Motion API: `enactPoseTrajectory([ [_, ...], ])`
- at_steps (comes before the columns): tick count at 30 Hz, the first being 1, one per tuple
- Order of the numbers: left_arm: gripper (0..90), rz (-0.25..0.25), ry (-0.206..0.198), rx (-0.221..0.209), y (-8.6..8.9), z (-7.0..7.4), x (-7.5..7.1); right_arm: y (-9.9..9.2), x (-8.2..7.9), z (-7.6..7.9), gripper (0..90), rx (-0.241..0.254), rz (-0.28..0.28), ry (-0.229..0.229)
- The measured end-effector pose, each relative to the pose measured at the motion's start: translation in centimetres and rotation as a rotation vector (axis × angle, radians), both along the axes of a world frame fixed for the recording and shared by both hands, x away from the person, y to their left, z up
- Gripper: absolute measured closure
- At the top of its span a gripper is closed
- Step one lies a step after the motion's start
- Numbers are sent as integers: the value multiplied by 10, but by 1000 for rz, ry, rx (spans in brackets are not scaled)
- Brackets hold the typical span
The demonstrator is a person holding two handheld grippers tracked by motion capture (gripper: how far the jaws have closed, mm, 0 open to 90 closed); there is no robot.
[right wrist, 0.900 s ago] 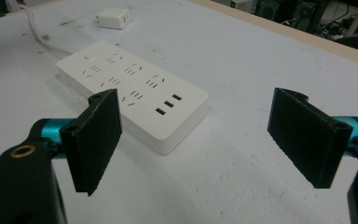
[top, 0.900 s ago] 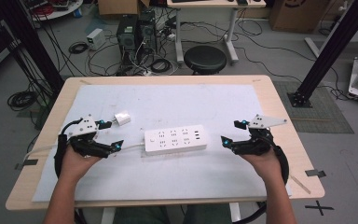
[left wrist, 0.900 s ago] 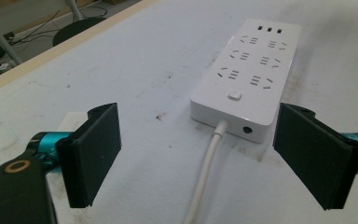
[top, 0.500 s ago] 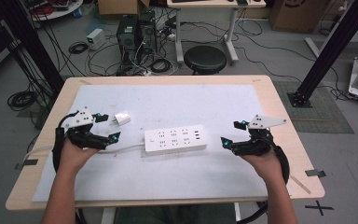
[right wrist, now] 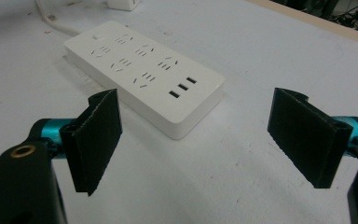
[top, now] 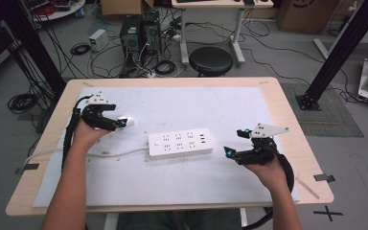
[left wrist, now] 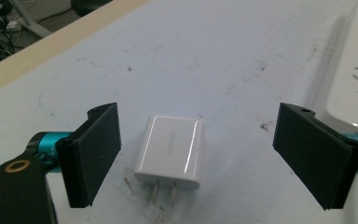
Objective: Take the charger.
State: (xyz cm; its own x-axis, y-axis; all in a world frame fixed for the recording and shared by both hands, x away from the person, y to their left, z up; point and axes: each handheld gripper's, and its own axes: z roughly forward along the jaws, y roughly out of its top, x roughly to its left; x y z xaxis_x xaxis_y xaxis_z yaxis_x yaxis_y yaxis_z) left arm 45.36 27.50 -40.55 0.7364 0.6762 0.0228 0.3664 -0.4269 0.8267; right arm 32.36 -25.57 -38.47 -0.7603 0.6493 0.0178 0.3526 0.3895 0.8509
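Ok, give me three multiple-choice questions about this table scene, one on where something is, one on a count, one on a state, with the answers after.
1. Where does the white charger lie?
A. Plugged into the power strip
B. On the table between the left gripper's jaws
C. On the floor

2. How many slim USB slots show at the near end of the power strip?
A. One
B. Three
C. Six

3. How does the right gripper stand?
A. Open, holding nothing
B. Shut on the charger
C. Shut on the cable

Answers: 1 B, the left gripper view shows it flat on the table, prongs free. 2 B, three dark slots sit side by side. 3 A, its jaws are wide apart with bare table between them.
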Motion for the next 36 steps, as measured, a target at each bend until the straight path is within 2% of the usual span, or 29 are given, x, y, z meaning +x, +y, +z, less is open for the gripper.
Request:
enactPoseTrajectory([
  [5, 151, -3, 42, 28, -4, -23, 13, 2, -1, -2, 179, -17, -6, 11],
  [9, 156, -10, 55, 61, -7, -34, 18, 4, -1, 0, 179, -20, -5, 9],
  [12, 166, -11, 64, 63, -7, -39, 20, 6, -1, -1, 179, -20, -4, 13],
  [22, 252, -15, 70, 52, -4, -42, 22, 10, 0, -4, 179, -21, 5, 17],
  [25, 298, -23, 56, 72, -6, -41, 22, 9, 1, -4, 179, -20, 7, 18],
  [27, 307, -24, 55, 60, -6, -42, 22, 9, 1, -4, 179, -23, 6, 15],
  [32, 336, -25, 75, 71, -6, -45, 23, 10, 2, -4, 179, -25, 7, 19],
  [35, 349, -28, 74, 73, -6, -45, 23, 10, 1, -4, 179, -24, 2, 27],
  [36, 378, -28, 73, 69, -6, -45, 23, 10, 1, -4, 179, -24, 4, 20],
])
